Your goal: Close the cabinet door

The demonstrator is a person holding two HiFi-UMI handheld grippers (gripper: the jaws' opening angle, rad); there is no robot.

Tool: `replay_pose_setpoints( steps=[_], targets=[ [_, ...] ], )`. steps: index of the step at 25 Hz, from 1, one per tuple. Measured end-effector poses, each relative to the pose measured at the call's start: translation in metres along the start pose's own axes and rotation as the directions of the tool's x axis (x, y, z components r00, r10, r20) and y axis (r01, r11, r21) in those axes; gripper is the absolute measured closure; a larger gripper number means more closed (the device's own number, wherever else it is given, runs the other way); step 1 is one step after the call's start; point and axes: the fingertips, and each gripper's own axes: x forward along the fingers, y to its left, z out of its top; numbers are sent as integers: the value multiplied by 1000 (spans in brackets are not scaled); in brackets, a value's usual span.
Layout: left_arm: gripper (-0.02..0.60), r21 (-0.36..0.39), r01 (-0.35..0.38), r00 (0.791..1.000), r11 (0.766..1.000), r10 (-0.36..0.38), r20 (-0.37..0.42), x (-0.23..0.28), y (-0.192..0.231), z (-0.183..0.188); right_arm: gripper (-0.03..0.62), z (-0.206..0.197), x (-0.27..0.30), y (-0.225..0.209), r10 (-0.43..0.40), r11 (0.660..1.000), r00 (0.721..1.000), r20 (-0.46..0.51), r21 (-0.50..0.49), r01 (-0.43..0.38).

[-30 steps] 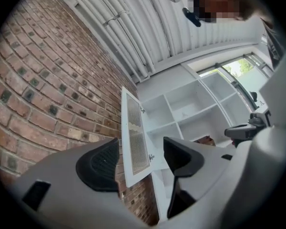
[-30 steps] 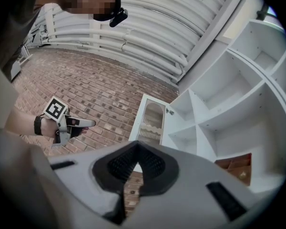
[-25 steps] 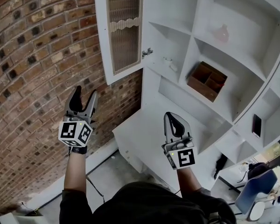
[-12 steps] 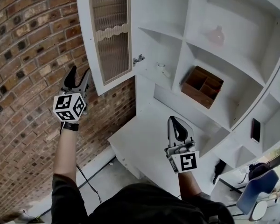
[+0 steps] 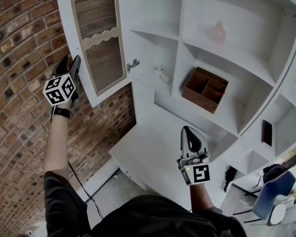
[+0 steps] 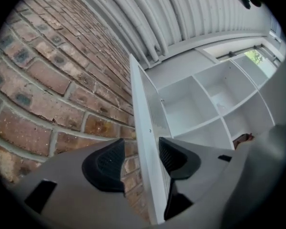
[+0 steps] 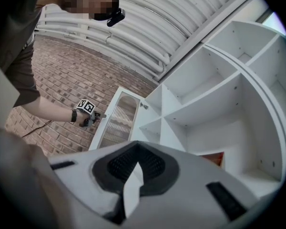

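White cabinet shelves [image 5: 237,63], wooden box [image 5: 202,89] in one compartment — pale pink vase [image 5: 217,33] in the one above

The brick wall [image 5: 15,83] is rough and matt, its faces pitted. The cabinet door [image 5: 80,43] has a smooth white painted frame around a ribbed panel [image 5: 102,58]. The cabinet shelves [image 5: 153,32] are smooth matt white. The compartmented box [image 5: 202,89] looks like brown wood.

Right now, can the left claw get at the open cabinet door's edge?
Probably yes: the left claw has the door edge between its jaws, which have just been closing; the pads do not seem to press on it yet.
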Motion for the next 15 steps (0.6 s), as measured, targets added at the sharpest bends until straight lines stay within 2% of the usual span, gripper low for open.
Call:
replay_pose_setpoints(
  steps=[7, 11, 15],
  targets=[
    [440, 20, 15, 1000, 1000, -15, -5, 21, -4, 2, 595, -7, -13, -28, -50, 999, 999, -6, 5, 50],
    [448, -7, 27, 1000, 1000, -27, 8, 20, -5, 3, 595, -14, -17, -38, -76, 997, 996, -54, 20, 78],
    [451, -15, 18, 1000, 1000, -17, 13, 16, -9, 4, 595, -17, -16, -36, -64, 998, 997, -53, 22, 65]
  ],
)
